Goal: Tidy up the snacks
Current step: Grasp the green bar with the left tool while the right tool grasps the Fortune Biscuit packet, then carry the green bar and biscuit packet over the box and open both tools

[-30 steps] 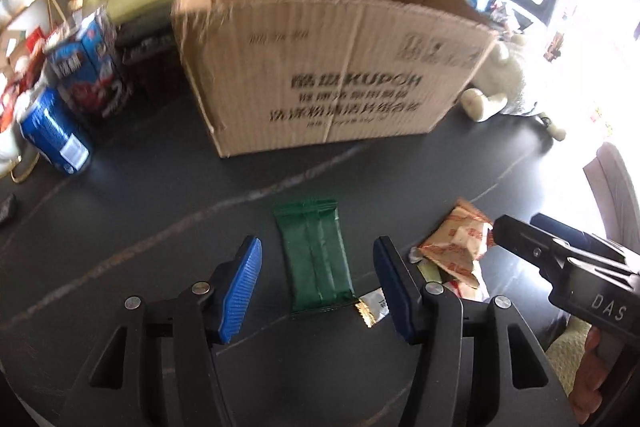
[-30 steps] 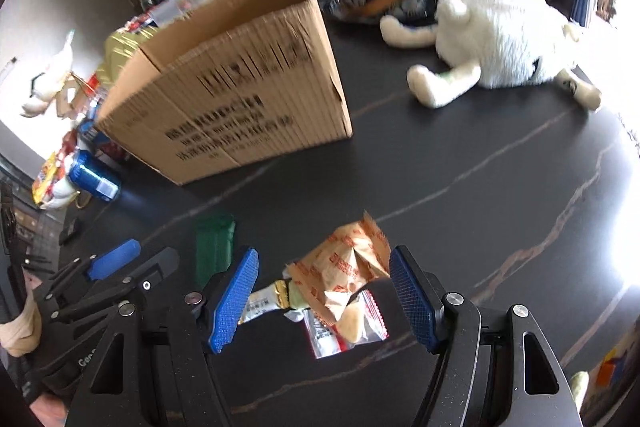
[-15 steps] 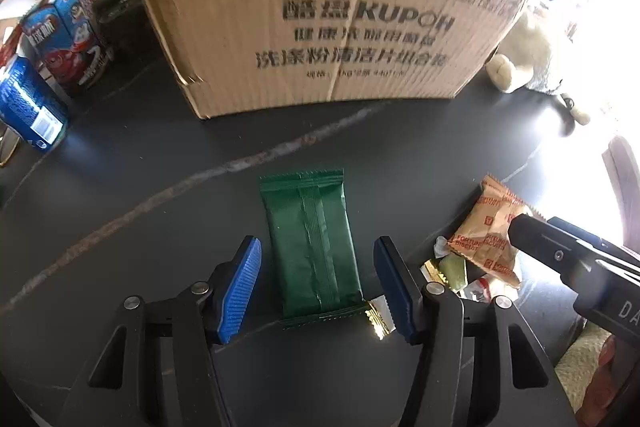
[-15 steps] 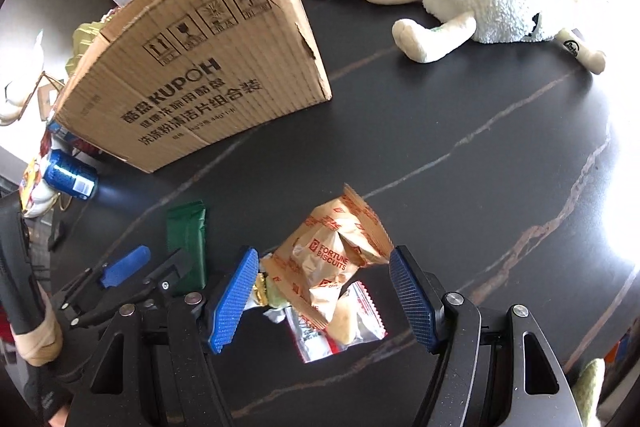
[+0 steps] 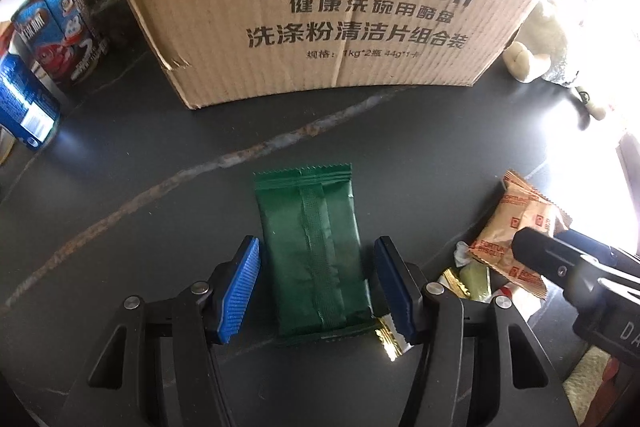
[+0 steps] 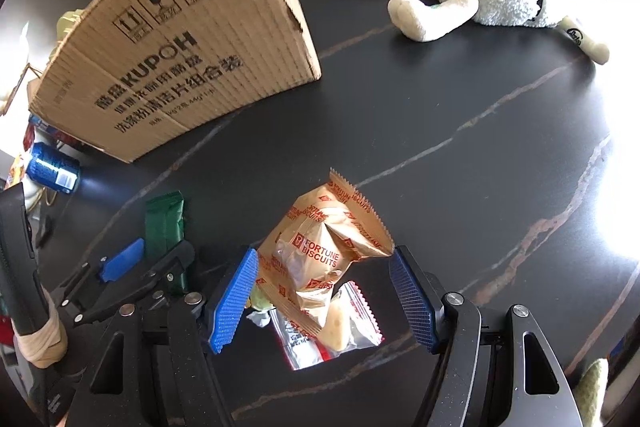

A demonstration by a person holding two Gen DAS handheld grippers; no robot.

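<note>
2 tongs, both apart: left tongs (image 5: 316, 291) straddle green packet (image 5: 314, 255), right tongs (image 6: 324, 297) half-hide biscuit packet (image 6: 320, 251).

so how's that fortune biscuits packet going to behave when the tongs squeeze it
The fortune biscuits packet looks puffy and crinkled, so it will probably crumple rather than hold stiff. Its glossy film may slip between the pads. It lies on other small wrappers, so those might shift as it lifts. The biscuit inside is likely brittle.
</note>
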